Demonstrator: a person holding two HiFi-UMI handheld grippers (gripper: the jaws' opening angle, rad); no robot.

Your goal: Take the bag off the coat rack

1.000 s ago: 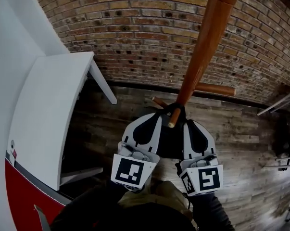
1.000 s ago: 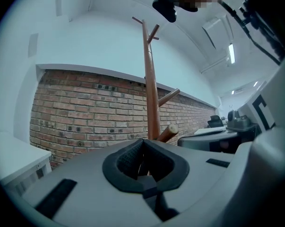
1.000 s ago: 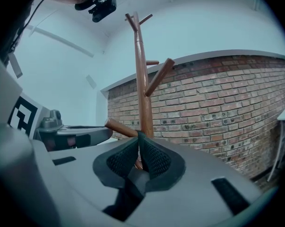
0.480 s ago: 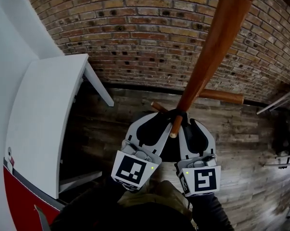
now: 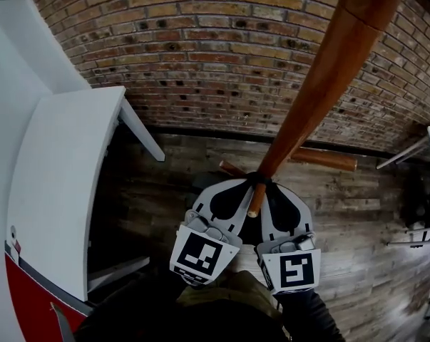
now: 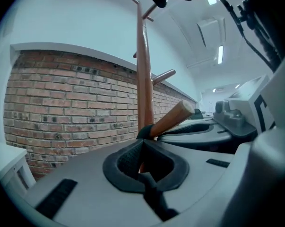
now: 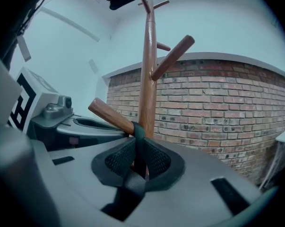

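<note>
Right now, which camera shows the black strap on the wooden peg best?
The right gripper view: the black strap loops over the peg in plain sight. The left gripper view shows only a sliver; the head view a small dark loop.

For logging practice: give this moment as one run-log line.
bag strap: looped over peg | left gripper: shut on bag strap | right gripper: jaws just closed further, bag strap between them

Looks like a loft-style office or studio to me: bare brick wall [image 5: 200,55] on the far side, worn wood plank floor [image 5: 357,212], plain white tables [image 5: 65,177] left and right, a wooden coat rack [image 5: 321,84], and strip lights [image 6: 220,54] in a white ceiling [image 6: 180,41].
</note>
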